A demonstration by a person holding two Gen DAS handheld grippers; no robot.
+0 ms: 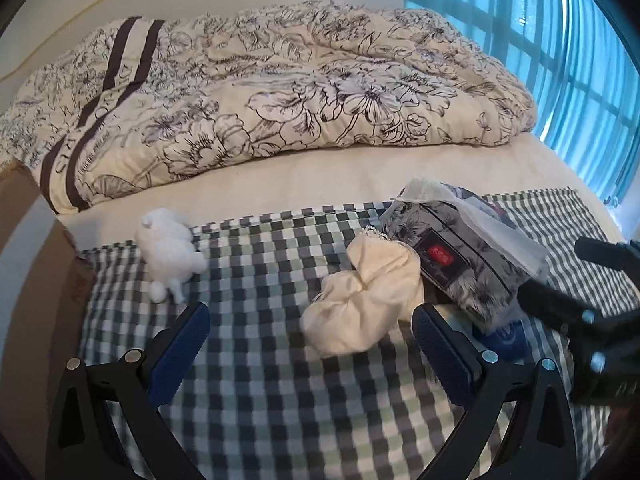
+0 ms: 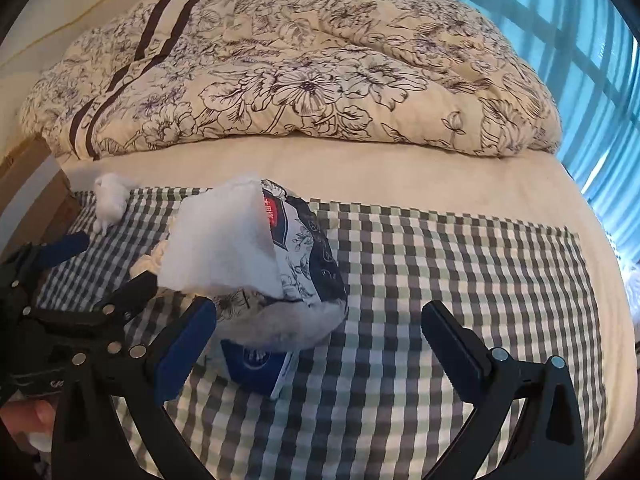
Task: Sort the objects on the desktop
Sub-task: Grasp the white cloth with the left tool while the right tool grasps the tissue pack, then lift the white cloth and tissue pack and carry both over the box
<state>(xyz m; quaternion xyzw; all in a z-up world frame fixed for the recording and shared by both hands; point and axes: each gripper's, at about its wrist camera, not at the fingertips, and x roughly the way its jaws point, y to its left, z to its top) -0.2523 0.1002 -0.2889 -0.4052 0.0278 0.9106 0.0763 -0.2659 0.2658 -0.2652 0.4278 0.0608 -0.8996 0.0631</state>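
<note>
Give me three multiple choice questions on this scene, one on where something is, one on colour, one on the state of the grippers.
1. The cream bunched fabric piece lies where?
A. on the checked cloth
B. on the floral quilt
C. on the floor

2. The pads on the fingers are what colour?
A. red
B. blue
C. white

3. The left hand-held gripper and right hand-held gripper are:
A. both shut
B. both open, empty
C. one holding the floral tissue pack

Answers: A, it rests on the checks; B, the pads show blue; B, both jaws stand wide apart.
</note>
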